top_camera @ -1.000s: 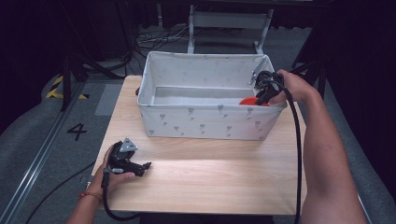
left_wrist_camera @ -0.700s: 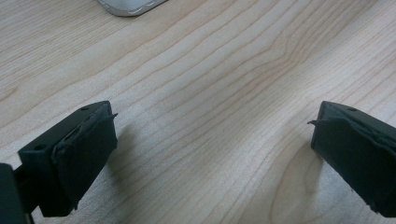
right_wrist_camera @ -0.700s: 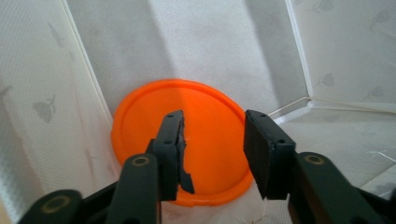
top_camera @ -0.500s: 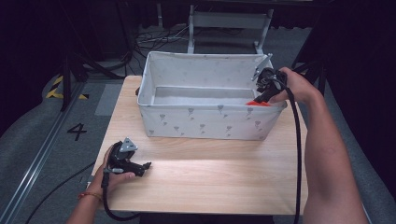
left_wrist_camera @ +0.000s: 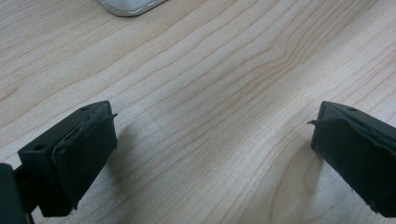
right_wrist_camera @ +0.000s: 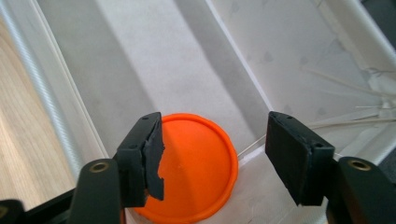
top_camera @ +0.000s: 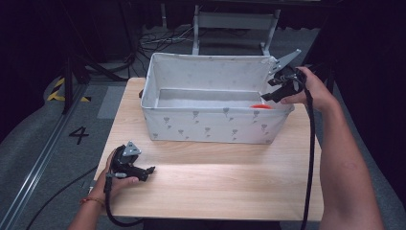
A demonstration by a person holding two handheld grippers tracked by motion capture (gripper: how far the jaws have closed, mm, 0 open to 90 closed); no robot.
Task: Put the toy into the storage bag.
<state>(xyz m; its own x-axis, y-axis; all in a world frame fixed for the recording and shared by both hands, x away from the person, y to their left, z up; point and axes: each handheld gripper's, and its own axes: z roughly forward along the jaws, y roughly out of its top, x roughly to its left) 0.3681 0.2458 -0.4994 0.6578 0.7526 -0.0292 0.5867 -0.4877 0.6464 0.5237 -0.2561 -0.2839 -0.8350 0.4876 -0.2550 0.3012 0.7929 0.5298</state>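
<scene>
An orange round disc lies flat on the floor of a white fabric bin, at its right end. My right gripper hangs just above that end of the bin and points down at the disc. Its jaws have just been opening and stand apart, with the disc below them and nothing pressed between the pads. My left gripper rests on the wooden table at the front left, held in a hand. Its jaws are wide open over bare wood.
The bin stands across the back half of the table, and its near corner shows ahead of the left gripper. White threads hang along the bin's inner wall. A metal frame and cables stand on the floor behind the table.
My right gripper has risen out of the bin's right end, and the orange disc stays low inside. The left hand and gripper have not moved.
</scene>
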